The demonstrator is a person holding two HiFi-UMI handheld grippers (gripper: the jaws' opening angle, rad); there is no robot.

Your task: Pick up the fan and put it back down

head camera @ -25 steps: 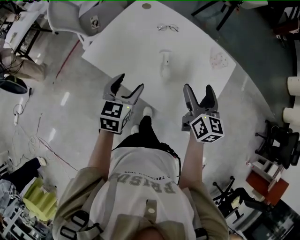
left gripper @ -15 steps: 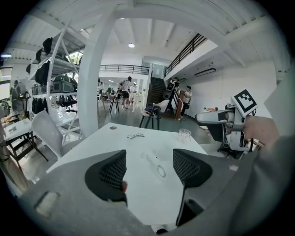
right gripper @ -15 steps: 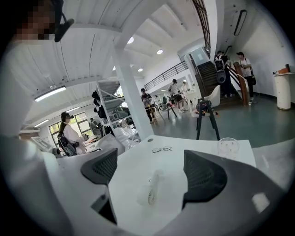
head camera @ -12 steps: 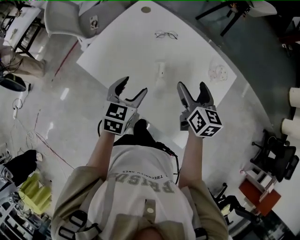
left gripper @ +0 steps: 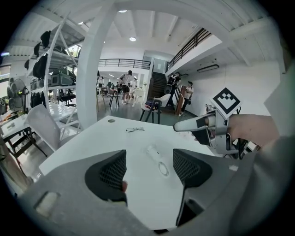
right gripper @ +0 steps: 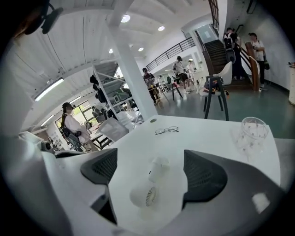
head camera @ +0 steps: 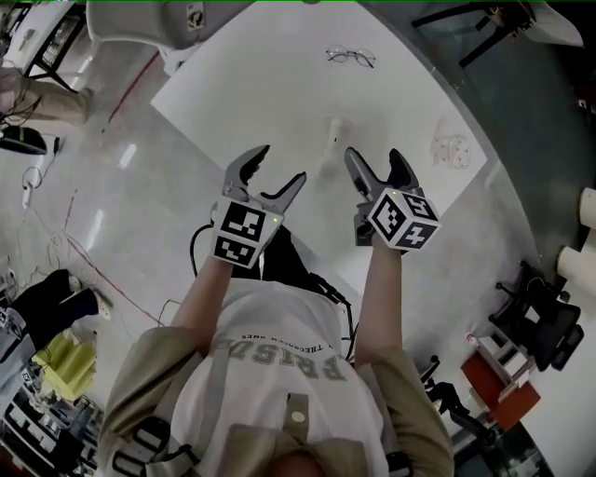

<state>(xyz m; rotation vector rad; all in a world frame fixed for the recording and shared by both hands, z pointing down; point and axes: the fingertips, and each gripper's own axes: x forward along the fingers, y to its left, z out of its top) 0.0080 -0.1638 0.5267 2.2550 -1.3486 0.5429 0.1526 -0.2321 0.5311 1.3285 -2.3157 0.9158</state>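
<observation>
A small white hand-held fan [head camera: 331, 147] lies flat on the white table [head camera: 242, 84], its round head towards me. My left gripper [head camera: 277, 166] hovers open just to the fan's left, with nothing between its pads. My right gripper [head camera: 374, 156] hovers open just to its right, also empty. In the left gripper view the fan [left gripper: 157, 160] lies ahead between the jaws, and the right gripper [left gripper: 203, 124] reaches in from the right. In the right gripper view the fan [right gripper: 148, 188] lies close ahead, framed by the open jaws.
A pair of glasses [head camera: 351, 57] lies farther back on the table. A clear patterned glass [head camera: 453, 149] stands near the table's right edge. A white chair [head camera: 140, 23] stands at the table's back left corner. Cables trail over the floor at the left.
Both grippers have moved forward over the table and now flank the fan. The right one has come farther and lower. Both pairs of jaws stay open.
</observation>
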